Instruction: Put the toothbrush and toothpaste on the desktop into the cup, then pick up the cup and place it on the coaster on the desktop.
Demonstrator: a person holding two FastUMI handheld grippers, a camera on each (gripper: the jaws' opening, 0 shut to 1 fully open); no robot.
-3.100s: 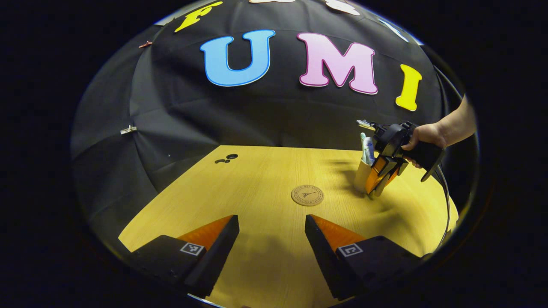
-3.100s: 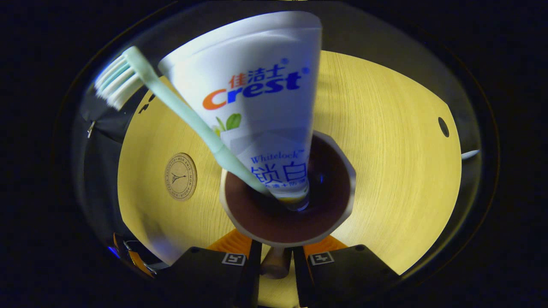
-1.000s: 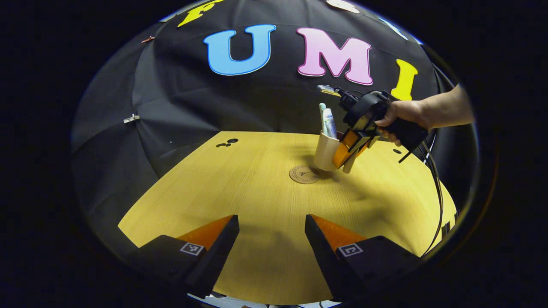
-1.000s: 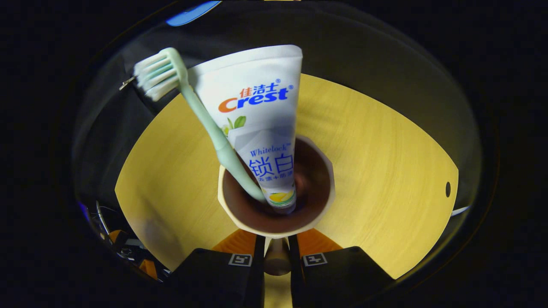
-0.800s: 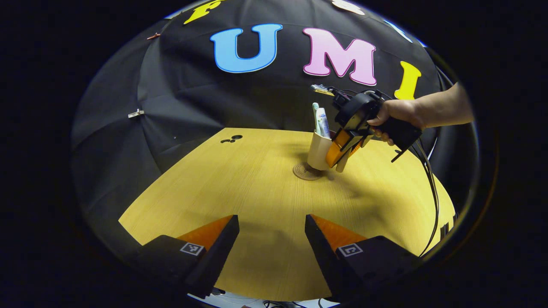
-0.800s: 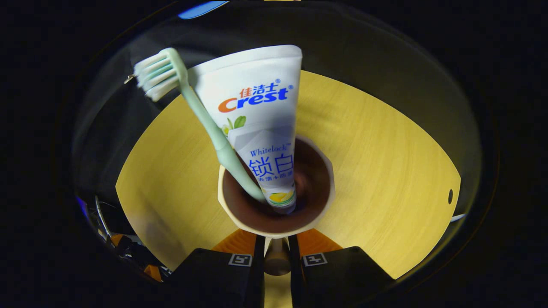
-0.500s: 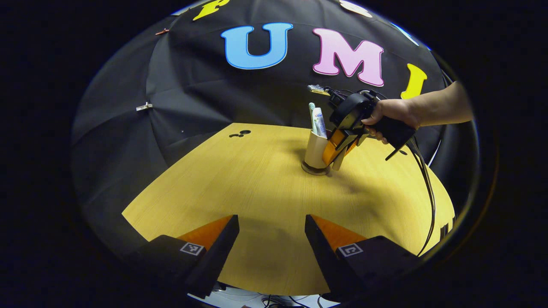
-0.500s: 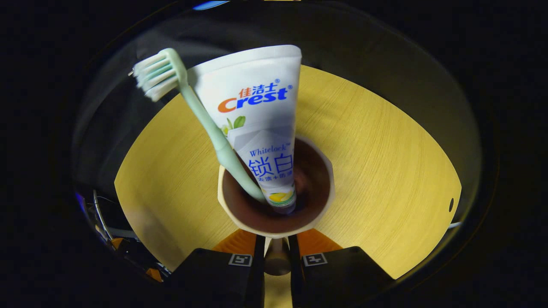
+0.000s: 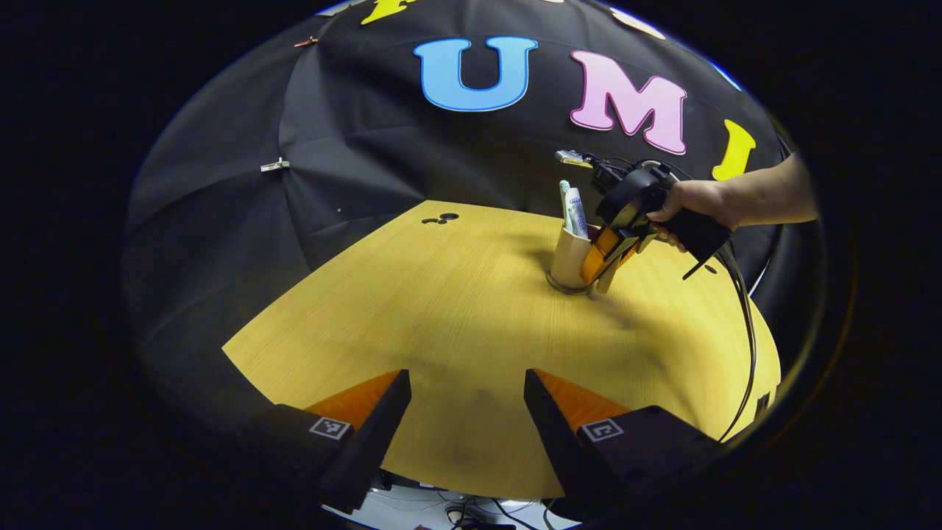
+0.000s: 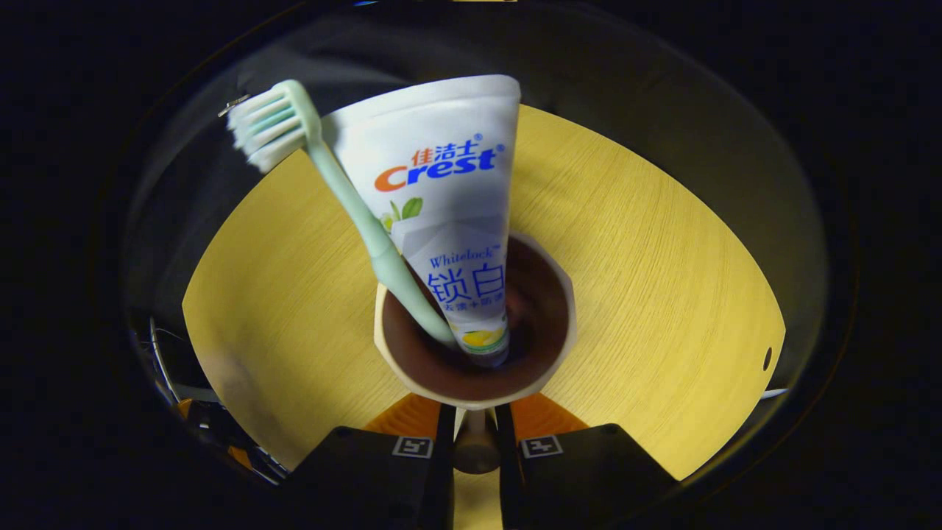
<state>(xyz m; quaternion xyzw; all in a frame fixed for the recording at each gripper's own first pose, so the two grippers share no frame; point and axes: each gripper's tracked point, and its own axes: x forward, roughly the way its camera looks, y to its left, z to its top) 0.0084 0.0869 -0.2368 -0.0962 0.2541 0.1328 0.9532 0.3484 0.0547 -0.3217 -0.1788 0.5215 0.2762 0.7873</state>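
Yellow wood-grain tabletop [image 9: 441,309] against a black cloth wall. Left to right in the left gripper view: left hand-held gripper [image 9: 466,394] low at the near edge, fingers apart, nothing between them (idle). Further right sits the beige cup [image 9: 570,258], with the mint toothbrush [image 9: 564,193] and white toothpaste tube [image 9: 576,212] standing in it. The right hand-held gripper [image 9: 605,263] is clamped on the cup's handle, held by a person's hand [image 9: 692,206].

Change: about three seconds ago the cup stood right of the round coaster; a second ago it hung tilted above it; now the cup is down with the coaster's edge [image 9: 568,289] just peeking under its base. In the right gripper view the fingers pinch the handle [image 10: 476,450], so no release so far. Placement looks done; judged remaining: let go and back off.
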